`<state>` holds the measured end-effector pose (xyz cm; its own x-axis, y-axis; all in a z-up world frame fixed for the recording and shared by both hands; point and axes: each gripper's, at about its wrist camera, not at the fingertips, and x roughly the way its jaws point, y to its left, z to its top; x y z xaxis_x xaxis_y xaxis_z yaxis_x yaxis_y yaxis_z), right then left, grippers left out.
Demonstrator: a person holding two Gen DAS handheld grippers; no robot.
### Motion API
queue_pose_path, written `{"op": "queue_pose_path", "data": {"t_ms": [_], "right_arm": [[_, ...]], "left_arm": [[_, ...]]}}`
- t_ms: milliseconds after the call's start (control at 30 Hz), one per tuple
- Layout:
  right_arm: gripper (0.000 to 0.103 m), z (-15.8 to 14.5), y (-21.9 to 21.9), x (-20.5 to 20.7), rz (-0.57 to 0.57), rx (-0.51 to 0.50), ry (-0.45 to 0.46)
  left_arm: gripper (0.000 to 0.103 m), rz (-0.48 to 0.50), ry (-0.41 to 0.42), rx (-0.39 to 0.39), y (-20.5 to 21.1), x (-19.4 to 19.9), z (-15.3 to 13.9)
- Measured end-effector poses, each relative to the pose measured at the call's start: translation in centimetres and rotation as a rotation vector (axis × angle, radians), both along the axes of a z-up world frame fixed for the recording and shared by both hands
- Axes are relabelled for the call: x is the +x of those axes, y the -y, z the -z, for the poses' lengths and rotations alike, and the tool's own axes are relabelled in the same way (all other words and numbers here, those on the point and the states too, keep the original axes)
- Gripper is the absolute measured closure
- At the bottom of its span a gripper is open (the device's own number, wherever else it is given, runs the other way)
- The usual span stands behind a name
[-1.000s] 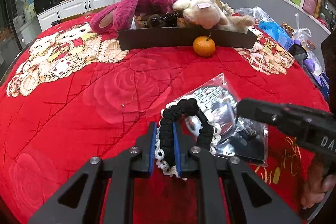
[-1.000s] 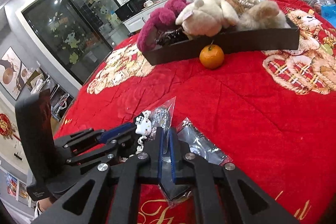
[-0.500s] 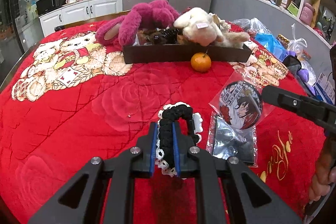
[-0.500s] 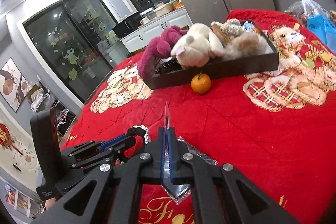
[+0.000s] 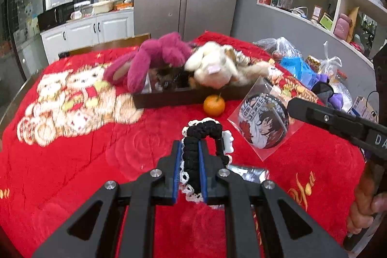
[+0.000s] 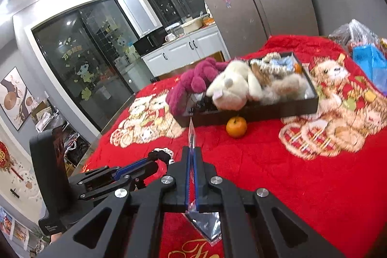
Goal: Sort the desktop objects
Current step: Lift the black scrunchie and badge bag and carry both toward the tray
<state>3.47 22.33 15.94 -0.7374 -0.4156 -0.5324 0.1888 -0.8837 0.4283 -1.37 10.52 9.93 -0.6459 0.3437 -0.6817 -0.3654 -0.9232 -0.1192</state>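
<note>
My left claw (image 5: 189, 168) pinches the black lace-trimmed hairband (image 5: 205, 134); my right claw (image 6: 191, 175) clamps a bagged badge (image 5: 263, 123), probably anime. The tray (image 6: 266, 110) of plush toys lies straight ahead across the table (image 5: 96, 161), beyond the mandarin (image 5: 214, 105).

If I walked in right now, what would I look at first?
Probably the bright red blanket with teddy bears printed on it, covering the whole table. At the far side, a pink plush and a cream plush lie piled in a dark tray, with a little orange just in front. Up close, the left claw pinches a black lacy headband.
</note>
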Motion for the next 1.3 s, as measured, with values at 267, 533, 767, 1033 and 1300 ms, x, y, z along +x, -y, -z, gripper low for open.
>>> {"op": "queue_pose_path", "data": {"t_ms": [267,533,767,1033,1300], "right_arm": [[0.101,-2.9,-0.6,-0.1,0.023,0.028,-0.048],[0.101,-6.9,-1.0,-1.3,0.040,0.084,-0.110],[0.101,-9.5,-1.6,-4.0,0.042,0.104,-0.137],[0.101,-9.7,-2.7,-10.3,0.040,0.135,-0.114],[0.101,-6.8,-5.0,-18.6,0.059,0.169,-0.050]], "left_arm": [[0.089,0.004,-0.030,0.022,-0.7,-1.4,-3.1],[0.089,0.011,-0.074,0.012,-1.3,-3.7,-6.2],[0.089,0.030,-0.064,-0.035,-3.4,-7.6,-6.4],[0.089,0.025,-0.065,-0.040,-6.3,-15.1,-6.9],[0.089,-0.007,-0.059,-0.003,-8.7,-23.4,-6.1]]}}
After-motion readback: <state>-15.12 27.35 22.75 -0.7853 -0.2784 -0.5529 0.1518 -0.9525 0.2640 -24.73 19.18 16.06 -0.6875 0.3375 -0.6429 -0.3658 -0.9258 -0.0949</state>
